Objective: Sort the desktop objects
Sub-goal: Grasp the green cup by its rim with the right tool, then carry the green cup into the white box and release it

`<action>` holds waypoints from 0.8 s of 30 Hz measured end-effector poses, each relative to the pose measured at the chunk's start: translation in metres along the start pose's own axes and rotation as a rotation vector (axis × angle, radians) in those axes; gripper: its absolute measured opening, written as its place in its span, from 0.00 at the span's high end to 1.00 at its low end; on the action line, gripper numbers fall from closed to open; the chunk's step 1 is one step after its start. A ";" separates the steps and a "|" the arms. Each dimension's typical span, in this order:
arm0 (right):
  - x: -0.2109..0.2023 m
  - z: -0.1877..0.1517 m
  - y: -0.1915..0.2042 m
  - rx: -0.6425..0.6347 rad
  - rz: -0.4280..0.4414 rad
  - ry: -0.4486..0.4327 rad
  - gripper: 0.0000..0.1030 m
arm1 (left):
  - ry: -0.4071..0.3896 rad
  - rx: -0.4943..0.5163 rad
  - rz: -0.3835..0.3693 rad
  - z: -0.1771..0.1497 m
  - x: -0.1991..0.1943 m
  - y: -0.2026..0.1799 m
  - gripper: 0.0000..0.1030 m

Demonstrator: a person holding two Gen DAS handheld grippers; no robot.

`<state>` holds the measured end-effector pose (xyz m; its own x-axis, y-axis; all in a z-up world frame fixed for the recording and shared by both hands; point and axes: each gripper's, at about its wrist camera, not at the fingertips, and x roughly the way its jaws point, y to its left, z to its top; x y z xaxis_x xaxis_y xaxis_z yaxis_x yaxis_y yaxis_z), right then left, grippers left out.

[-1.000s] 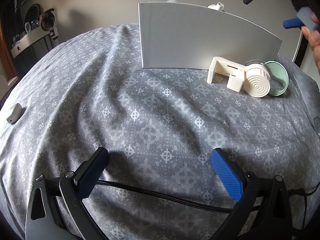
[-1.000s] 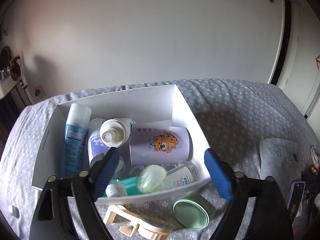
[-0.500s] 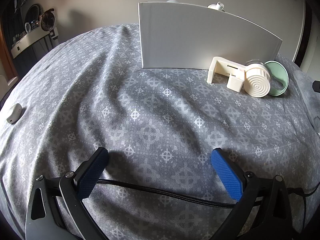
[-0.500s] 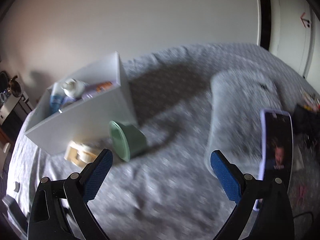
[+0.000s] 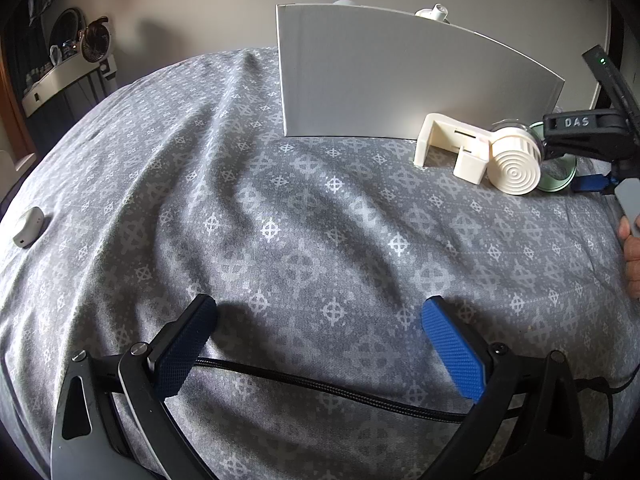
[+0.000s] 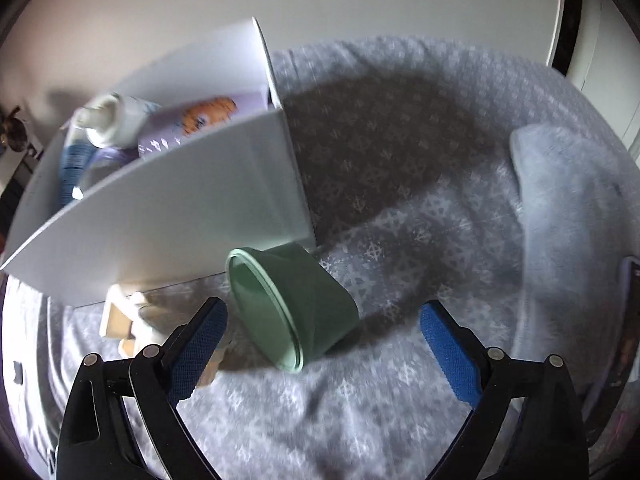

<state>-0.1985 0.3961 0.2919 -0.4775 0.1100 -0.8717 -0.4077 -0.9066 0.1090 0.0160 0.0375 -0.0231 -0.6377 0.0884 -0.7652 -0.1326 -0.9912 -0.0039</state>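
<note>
A pale green cup (image 6: 296,304) lies on its side on the grey patterned bedspread, against the white box (image 6: 180,208). My right gripper (image 6: 324,332) hangs just over it. Its jaws are wide and closing, the cup is low between the fingertips, and the pads are not touching it. Bottles (image 6: 108,124) lie inside the box. A cream plastic holder (image 5: 472,152) rests beside the cup (image 5: 560,172), which it mostly hides in the left wrist view. My left gripper (image 5: 320,332) stands open over bare bedspread, well short of the box (image 5: 400,76). The right gripper (image 5: 592,136) shows at the right edge.
A folded grey cloth (image 6: 568,208) and a phone (image 6: 628,320) lie to the right of the cup. A small white device (image 5: 28,226) sits at the far left of the bedspread. A black cable (image 5: 320,384) runs across below my left fingers.
The right gripper left its place above the box, swung right and dropped towards the green cup. It has come back into the left wrist view at the right. The left gripper stayed still.
</note>
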 end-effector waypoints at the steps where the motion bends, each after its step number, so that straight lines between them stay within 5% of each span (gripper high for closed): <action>1: 0.008 -0.001 0.000 -0.003 0.004 0.021 0.17 | 0.000 0.000 0.000 0.000 0.000 0.000 0.00; 4: 0.008 -0.009 0.004 -0.043 -0.008 -0.015 0.27 | 0.000 0.000 0.000 0.000 0.000 0.000 0.00; 6: 0.000 -0.017 0.001 -0.041 0.007 -0.038 0.63 | 0.000 0.000 0.000 0.000 0.000 0.000 0.00; 7: -0.005 -0.021 -0.002 -0.024 0.021 -0.048 0.68 | 0.000 0.000 0.000 0.000 0.000 0.000 0.00; 17: -0.079 -0.053 -0.031 0.088 0.087 -0.204 0.86 | 0.000 0.000 0.000 0.000 0.000 0.000 0.00; 24: -0.149 -0.004 -0.003 0.054 0.106 -0.394 0.86 | 0.000 0.000 0.000 0.000 0.000 0.000 0.00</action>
<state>-0.1233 0.3811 0.4197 -0.7766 0.1744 -0.6054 -0.3756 -0.8996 0.2226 0.0159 0.0375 -0.0229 -0.6377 0.0888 -0.7651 -0.1326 -0.9912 -0.0045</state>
